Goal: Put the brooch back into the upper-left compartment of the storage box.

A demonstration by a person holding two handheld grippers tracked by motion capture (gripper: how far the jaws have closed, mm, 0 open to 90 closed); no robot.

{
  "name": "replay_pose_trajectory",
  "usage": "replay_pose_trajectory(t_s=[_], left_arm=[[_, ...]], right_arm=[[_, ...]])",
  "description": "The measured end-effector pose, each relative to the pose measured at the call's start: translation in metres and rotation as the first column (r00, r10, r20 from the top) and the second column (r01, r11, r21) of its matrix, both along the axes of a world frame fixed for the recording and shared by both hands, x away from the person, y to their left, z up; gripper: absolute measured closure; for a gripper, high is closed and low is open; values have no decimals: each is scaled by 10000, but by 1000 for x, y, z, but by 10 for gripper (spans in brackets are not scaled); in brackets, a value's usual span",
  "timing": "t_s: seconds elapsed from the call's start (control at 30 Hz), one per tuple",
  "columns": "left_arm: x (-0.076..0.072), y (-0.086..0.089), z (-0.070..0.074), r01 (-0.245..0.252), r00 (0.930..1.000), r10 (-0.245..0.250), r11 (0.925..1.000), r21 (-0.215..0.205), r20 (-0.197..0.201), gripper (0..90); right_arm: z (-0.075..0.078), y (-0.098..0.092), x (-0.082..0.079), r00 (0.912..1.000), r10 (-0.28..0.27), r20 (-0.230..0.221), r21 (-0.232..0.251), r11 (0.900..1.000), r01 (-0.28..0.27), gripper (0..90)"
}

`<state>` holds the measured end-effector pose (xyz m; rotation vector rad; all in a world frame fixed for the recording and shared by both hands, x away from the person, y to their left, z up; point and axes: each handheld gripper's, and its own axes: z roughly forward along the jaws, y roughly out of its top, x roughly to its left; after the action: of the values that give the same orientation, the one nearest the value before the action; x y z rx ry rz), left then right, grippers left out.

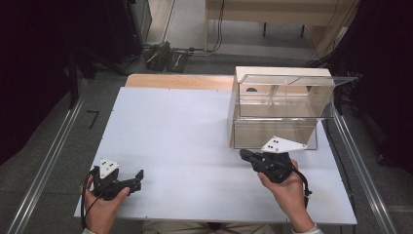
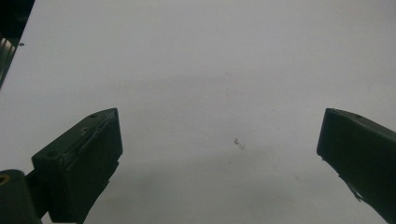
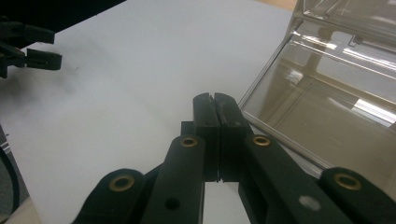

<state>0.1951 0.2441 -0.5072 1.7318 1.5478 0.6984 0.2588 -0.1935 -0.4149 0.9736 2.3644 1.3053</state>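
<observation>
**benchtop_bob:** So where was your claw at that point, and what was it doing?

**two_claws:** My right gripper [image 1: 243,154] had its jaws pressed flat together with nothing between them; in the right gripper view [image 3: 215,99] you could see the pads meeting. It hung just off the front face of the clear box [image 1: 280,105], near that face's left end. From the tips, the box lay at about 1 o'clock in the high view, close but not touching as far as I could tell.

**benchtop_bob:** Which way did the box run?

**two_claws:** Long axis went 9 to 3 across the table [image 1: 185,126], two clear tiers stacked, with a wooden back [image 1: 272,72] behind. The gripper pointed toward 10 or 11, so it sat at a slant to the front panel rather than square on.

**benchtop_bob:** And the other hand?

**two_claws:** My left gripper [image 1: 139,178] was way over at 8 o'clock from the right one, jaws wide apart over bare table, holding nothing [image 2: 219,135]. It was well clear of the box. So my guess was that anything at the box would fall to the right hand, being far nearer.
</observation>
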Motion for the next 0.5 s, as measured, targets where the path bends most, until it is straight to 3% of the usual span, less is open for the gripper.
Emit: replay_pose_trajectory(t_s=[0.5], left_arm=[[0,0,0,-43,10000,44,10000,-32,62,12]], right_arm=[[18,-10,5,9992,-238,325,121,9997,234,869]])
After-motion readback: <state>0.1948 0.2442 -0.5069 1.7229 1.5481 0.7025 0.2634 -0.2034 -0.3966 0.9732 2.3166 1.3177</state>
